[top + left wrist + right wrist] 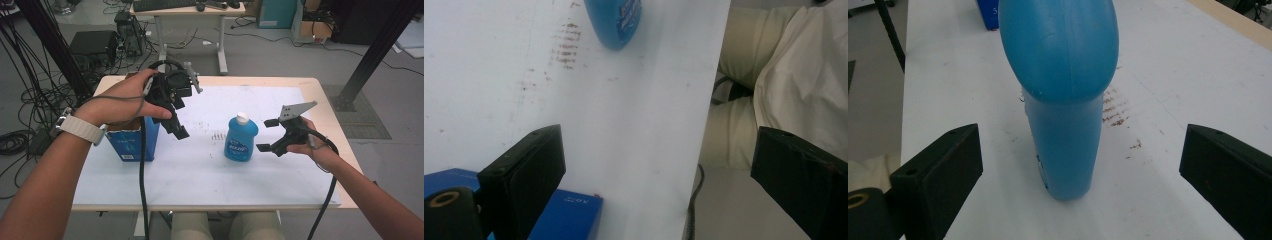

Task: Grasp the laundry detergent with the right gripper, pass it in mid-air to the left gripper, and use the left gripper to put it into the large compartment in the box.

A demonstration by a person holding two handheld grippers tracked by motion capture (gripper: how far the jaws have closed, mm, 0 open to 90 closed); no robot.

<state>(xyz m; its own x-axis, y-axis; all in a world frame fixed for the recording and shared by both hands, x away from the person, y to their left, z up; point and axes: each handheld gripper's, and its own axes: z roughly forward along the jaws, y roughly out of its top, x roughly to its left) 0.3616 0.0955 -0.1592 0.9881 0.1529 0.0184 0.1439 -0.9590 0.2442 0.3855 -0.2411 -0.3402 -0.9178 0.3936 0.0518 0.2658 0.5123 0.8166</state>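
We hold the right hand-held gripper (pixel 267 135) spread wide and empty, just right of the blue bottle (pixel 240 139), its jaws level with the bottle's body and apart from it. In the right gripper view the bottle (pixel 1063 100) stands upright between the jaws, with open white surface on both sides. Our left hand-held gripper (pixel 179 112), also wide open and empty, hangs well left of the bottle, above the blue box (pixel 134 141), which stands near the bench's (pixel 200 170) left edge. Between box and bottle the bench lies bare apart from faint brown marks (pixel 217 135). The bottle stands well clear of every bench edge.
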